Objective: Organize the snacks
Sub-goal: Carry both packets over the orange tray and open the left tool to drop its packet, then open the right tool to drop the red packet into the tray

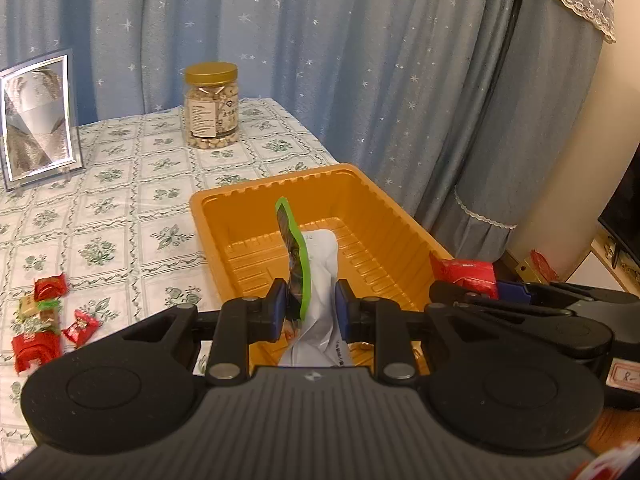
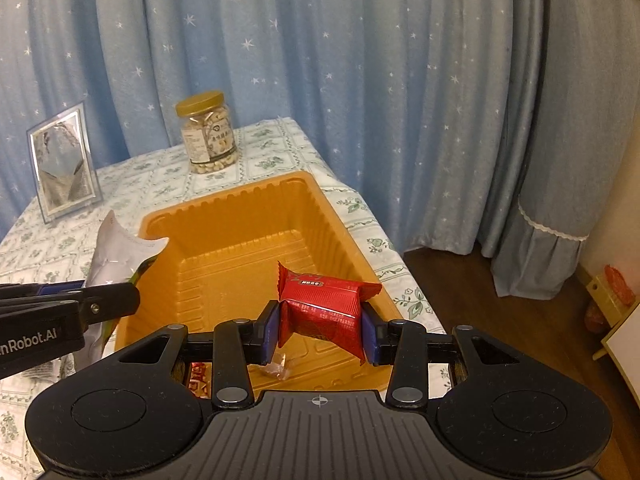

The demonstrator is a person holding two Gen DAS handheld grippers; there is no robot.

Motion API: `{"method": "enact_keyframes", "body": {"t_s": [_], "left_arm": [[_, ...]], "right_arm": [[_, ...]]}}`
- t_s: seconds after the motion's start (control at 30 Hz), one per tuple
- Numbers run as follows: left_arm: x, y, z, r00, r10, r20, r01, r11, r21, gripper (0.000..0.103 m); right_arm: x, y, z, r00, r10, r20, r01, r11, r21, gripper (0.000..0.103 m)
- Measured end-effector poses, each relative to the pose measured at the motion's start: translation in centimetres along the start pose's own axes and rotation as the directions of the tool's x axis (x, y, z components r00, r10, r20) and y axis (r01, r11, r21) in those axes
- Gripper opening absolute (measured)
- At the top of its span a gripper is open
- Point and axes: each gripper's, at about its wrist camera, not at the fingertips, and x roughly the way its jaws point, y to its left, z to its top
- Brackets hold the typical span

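Observation:
My left gripper [image 1: 311, 309] is shut on a white snack packet with a green edge [image 1: 320, 280], which stands upright over the near part of the orange tray [image 1: 380, 232]. To its right, my right gripper [image 1: 476, 290] carries a red packet [image 1: 466, 274]. In the right wrist view my right gripper [image 2: 320, 334] is shut on that red packet [image 2: 324, 308] above the tray [image 2: 240, 220]. The left gripper [image 2: 120, 298] and its white packet [image 2: 116, 254] hang at the tray's left rim. A small clear-wrapped candy [image 2: 280, 366] lies on the tray floor.
Several loose red and green snacks [image 1: 40, 320] lie on the floral tablecloth left of the tray. A gold-lidded jar of nuts [image 1: 212, 108] and a picture frame [image 1: 38, 120] stand at the back. Blue curtains hang behind; the table's right edge drops to a wooden floor [image 2: 480, 300].

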Motion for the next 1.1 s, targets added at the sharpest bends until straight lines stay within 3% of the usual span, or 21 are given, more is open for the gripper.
{"method": "enact_keyframes", "body": {"t_s": [0.1, 0.17, 0.47, 0.67, 0.73, 0.8, 1.1], "left_arm": [[0.8, -0.1, 0.1, 1.000, -0.003, 0.004, 0.003, 1.000, 0.020, 0.026], [0.9, 0.1, 0.1, 1.000, 0.011, 0.013, -0.012, 1.000, 0.025, 0.041], [-1.2, 2.7, -0.4, 0.998, 0.061, 0.031, -0.060, 0.997, -0.048, 0.041], [-2.4, 3.4, -0.8, 0.997, 0.077, 0.031, -0.075, 0.996, -0.056, 0.043], [-2.8, 3.6, -0.9, 0.996, 0.083, 0.031, -0.081, 0.995, -0.058, 0.047], [-3.2, 3.7, -1.1, 0.995, 0.096, 0.034, -0.094, 0.994, -0.057, 0.051], [-6.8, 4.6, -2.2, 0.991, 0.129, 0.047, -0.124, 0.988, -0.093, 0.062]], "right_arm": [[0.3, -0.1, 0.0, 1.000, -0.001, -0.001, 0.001, 1.000, 0.001, 0.042], [0.4, -0.2, 0.1, 1.000, -0.002, -0.001, 0.002, 1.000, 0.001, 0.042], [0.3, -0.1, -0.1, 1.000, 0.020, -0.001, -0.020, 1.000, 0.005, 0.042], [0.2, 0.8, 0.4, 0.996, 0.083, 0.009, -0.083, 0.996, 0.015, 0.042], [0.0, 0.8, 0.6, 0.991, 0.128, 0.028, -0.129, 0.991, 0.036, 0.049], [-0.4, 0.6, 0.7, 0.990, 0.136, 0.045, -0.139, 0.989, 0.059, 0.068], [-2.8, 0.3, 0.5, 0.995, 0.100, 0.027, -0.102, 0.992, 0.076, 0.068]]}}
